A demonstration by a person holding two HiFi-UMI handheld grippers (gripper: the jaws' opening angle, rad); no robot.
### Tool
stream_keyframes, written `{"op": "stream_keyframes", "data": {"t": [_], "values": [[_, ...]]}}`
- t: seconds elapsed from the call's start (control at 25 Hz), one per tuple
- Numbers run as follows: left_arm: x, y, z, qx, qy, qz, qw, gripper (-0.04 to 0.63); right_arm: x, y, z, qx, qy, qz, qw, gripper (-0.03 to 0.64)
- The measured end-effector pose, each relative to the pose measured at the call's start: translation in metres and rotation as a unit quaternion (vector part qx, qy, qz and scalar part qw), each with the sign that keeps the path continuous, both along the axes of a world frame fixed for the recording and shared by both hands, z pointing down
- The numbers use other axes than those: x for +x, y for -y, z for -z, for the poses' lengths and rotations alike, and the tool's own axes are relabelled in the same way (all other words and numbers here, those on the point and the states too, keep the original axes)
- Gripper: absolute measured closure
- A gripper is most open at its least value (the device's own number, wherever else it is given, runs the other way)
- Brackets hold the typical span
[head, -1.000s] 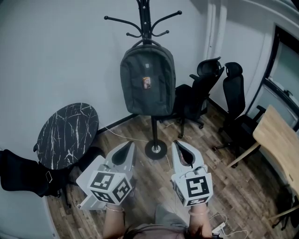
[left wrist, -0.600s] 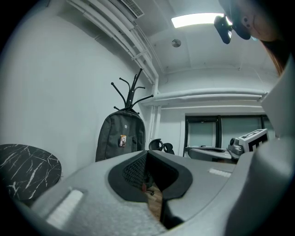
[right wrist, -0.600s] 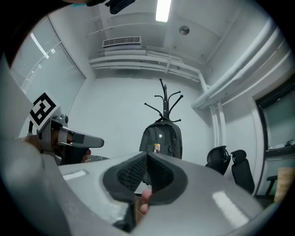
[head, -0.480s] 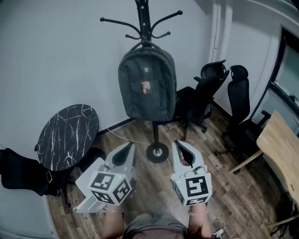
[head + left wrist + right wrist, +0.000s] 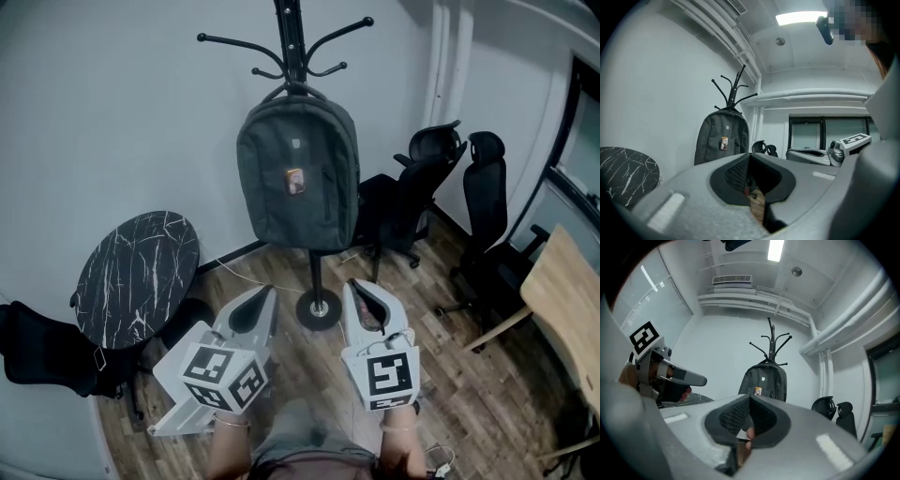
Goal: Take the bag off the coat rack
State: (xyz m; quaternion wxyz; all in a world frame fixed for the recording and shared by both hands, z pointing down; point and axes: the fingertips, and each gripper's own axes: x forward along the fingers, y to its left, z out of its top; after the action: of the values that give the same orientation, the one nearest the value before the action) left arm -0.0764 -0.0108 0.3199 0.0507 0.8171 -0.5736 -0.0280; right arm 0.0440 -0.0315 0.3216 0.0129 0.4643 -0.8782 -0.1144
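A dark grey backpack with a small badge on its front hangs by its top loop from a black coat rack against the white wall. The rack's round base rests on the wood floor. My left gripper and right gripper are held side by side below the bag, both shut with nothing in them, well short of it. The backpack shows ahead in the left gripper view, and the backpack shows again in the right gripper view beyond the closed jaws.
A round black marble-pattern table stands at the left. Two black office chairs stand right of the rack. A wooden desk is at the right edge. A black bag lies at the lower left.
The view has drifted a little toward the rack, so the backpack sits slightly larger and lower in the picture. Both grippers stay shut and side by side.
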Motion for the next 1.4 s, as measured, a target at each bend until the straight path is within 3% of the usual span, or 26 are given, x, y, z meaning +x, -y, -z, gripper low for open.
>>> {"op": "stream_keyframes", "data": {"t": [0.36, 0.56, 0.76, 0.92, 1.4], "values": [[-0.019, 0.050, -0.004, -0.002, 0.012, 0.000, 0.9999, 0.586, -0.014, 0.045, -0.001, -0.001, -0.009, -0.005, 1.000, 0.615], [-0.038, 0.080, -0.006, -0.003, 0.016, 0.007, 0.9998, 0.586, -0.022, 0.072, 0.001, -0.016, 0.019, -0.002, 1.000, 0.615], [-0.056, 0.105, -0.005, -0.001, 0.012, 0.010, 0.9999, 0.586, -0.025, 0.097, 0.001, -0.036, 0.012, -0.027, 0.999, 0.615], [-0.067, 0.123, -0.005, 0.000, 0.013, 0.009, 0.9999, 0.586, -0.033, 0.114, 0.002, -0.015, 0.016, -0.031, 0.999, 0.614], [-0.100, 0.172, -0.006, 0.009, 0.015, 0.016, 0.9997, 0.584, -0.054, 0.158, -0.007, 0.000, -0.044, -0.061, 0.997, 0.614]]}}
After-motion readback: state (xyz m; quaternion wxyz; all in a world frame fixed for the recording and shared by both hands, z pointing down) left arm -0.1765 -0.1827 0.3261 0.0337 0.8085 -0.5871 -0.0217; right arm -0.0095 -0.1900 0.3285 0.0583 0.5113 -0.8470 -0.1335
